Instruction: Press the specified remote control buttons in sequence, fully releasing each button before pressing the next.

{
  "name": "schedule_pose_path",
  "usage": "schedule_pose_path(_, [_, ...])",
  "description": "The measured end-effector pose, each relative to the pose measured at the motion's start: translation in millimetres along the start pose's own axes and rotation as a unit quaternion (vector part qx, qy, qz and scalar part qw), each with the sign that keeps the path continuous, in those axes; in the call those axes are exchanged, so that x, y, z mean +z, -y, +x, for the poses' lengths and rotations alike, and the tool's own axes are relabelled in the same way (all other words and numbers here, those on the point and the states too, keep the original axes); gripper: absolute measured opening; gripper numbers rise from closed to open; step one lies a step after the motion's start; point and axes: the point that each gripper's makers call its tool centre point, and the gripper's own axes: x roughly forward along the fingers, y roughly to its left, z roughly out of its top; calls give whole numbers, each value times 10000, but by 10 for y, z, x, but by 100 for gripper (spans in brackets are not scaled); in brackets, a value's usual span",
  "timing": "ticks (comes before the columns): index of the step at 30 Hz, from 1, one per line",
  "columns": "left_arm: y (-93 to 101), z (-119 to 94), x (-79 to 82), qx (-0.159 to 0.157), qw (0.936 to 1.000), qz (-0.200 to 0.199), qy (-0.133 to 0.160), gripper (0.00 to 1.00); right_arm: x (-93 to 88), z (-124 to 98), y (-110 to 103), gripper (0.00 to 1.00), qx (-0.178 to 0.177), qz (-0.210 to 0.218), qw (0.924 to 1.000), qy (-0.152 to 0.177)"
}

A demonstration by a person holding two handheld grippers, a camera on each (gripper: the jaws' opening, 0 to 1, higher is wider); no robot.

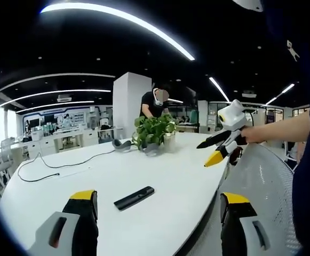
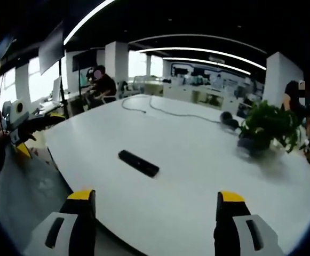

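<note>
On the white oval counter (image 1: 160, 176), a slim black rectangular remote control (image 1: 134, 198) lies flat near the near edge; a green leafy potted plant (image 1: 153, 132) stands toward the far edge. The left gripper (image 1: 160, 213) and right gripper (image 2: 155, 213) hover wide open, holding nothing.

A large white oval table (image 1: 160, 176) is stretching out in front of me. Toward its far side I am seeing a leafy green potted plant (image 1: 153, 130) sitting upright, with a grey pair of headphones (image 1: 121, 144) lying just beside it. A thin black cable (image 1: 58, 166) is trailing in loose curves across the tabletop, well apart from the plant. Beyond the table, a person in a black shirt (image 1: 153, 105) is standing near a white square pillar (image 1: 129, 104). Long white strip lights (image 1: 117, 18) are glowing across the dark ceiling.
</note>
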Motion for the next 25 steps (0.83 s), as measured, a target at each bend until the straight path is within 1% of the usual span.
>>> schedule_pose_path(4, [-40,-6,-23,113,9999,-16,-66,100,2,-2,-4,92,15,-55,10000,12])
schedule_pose_path(7, [-54,-5,-39,151,9998,-42,-112,100,7,-1,-41,92,117,-103,9999,33])
schedule_pose_path(11, [-58,-4,-46,167,9998,-28,-139,100,0,-8,-60,92,125,-249,9996,11])
schedule_pose_path(15, [-86,-5,-43,248,9996,-45,-135,100,32,-11,-97,91,255,-199,9994,103])
schedule_pose_path(17, [-103,-8,-44,300,9994,-68,-136,100,14,-4,-131,91,359,-211,9991,60])
schedule_pose_path(20, [-145,-16,-82,434,9987,-90,-246,100,-30,12,-187,91,480,-335,9983,-58])
schedule_pose_path(25, [-181,-22,-126,541,9977,-174,-357,100,-39,0,-255,91,631,-483,9968,-58])
